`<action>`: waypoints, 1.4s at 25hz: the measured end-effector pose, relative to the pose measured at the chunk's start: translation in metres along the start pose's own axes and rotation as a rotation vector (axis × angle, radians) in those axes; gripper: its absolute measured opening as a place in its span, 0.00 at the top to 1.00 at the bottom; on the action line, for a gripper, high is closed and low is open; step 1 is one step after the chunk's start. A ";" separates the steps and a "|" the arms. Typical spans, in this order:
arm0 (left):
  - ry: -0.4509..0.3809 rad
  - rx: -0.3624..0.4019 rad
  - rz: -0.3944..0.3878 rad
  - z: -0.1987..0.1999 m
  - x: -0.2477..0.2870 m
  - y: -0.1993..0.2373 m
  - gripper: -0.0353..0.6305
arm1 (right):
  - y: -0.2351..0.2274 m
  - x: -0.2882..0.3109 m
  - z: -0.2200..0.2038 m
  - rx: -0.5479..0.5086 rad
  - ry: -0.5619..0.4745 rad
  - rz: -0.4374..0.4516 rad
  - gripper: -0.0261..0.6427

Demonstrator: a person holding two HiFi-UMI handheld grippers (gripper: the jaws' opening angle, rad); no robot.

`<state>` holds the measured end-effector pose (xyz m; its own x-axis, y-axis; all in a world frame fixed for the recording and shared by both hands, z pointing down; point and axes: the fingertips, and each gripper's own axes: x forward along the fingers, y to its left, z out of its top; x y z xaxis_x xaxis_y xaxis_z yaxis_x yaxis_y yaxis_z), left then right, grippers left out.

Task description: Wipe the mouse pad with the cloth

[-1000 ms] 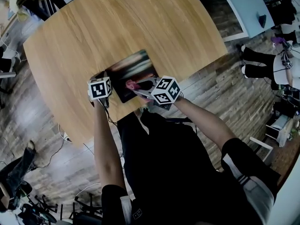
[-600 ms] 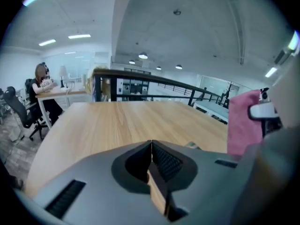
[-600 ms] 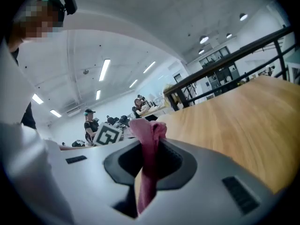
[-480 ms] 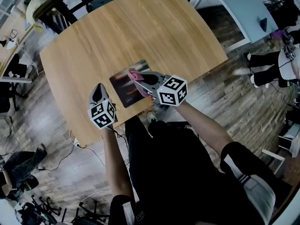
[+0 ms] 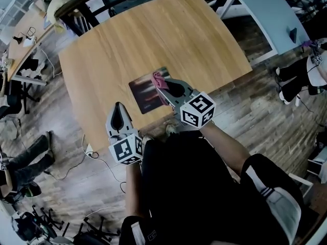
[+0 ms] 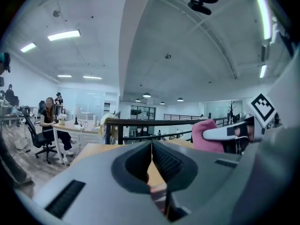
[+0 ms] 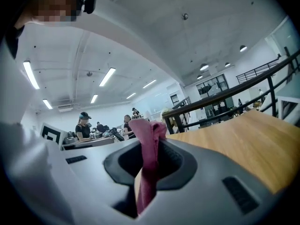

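Now the dark rectangular mouse pad with a blurred print (image 5: pixel 145 95) lies flat near the near edge of the pale wooden table (image 5: pixel 153 29), uncovered except at its far right corner. That is where the crumpled pink cloth (image 5: pixel 159 78) sits, a second after it was over the pad's middle. The cloth has swept outward across the surface, so this looks like the end of a wiping stroke. The right gripper (image 5: pixel 162 83) is clamped on the cloth, and a fold of it sticks up between the jaws. The left gripper (image 5: pixel 118 108) has left the pad's near left corner and hangs to the left of it, nearer the person, jaws pressed together on nothing. With nothing pinning the pad, another pass could make it slide.
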<state>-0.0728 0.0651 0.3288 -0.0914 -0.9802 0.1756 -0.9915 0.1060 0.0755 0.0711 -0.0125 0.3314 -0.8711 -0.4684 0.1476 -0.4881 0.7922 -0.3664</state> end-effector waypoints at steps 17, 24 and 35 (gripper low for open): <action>-0.101 -0.011 -0.074 0.038 -0.060 0.028 0.91 | 0.056 -0.022 -0.001 -0.039 -0.006 -0.143 0.87; -0.123 -0.012 -0.139 0.047 -0.064 0.017 0.91 | 0.064 -0.028 -0.005 -0.042 -0.006 -0.176 0.87; -0.135 -0.024 -0.173 0.052 -0.069 0.006 0.91 | 0.067 -0.031 -0.010 -0.048 0.020 -0.207 0.87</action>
<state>-0.0774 0.1248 0.2660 0.0669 -0.9975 0.0248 -0.9911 -0.0636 0.1168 0.0649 0.0596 0.3114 -0.7524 -0.6159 0.2337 -0.6587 0.6976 -0.2821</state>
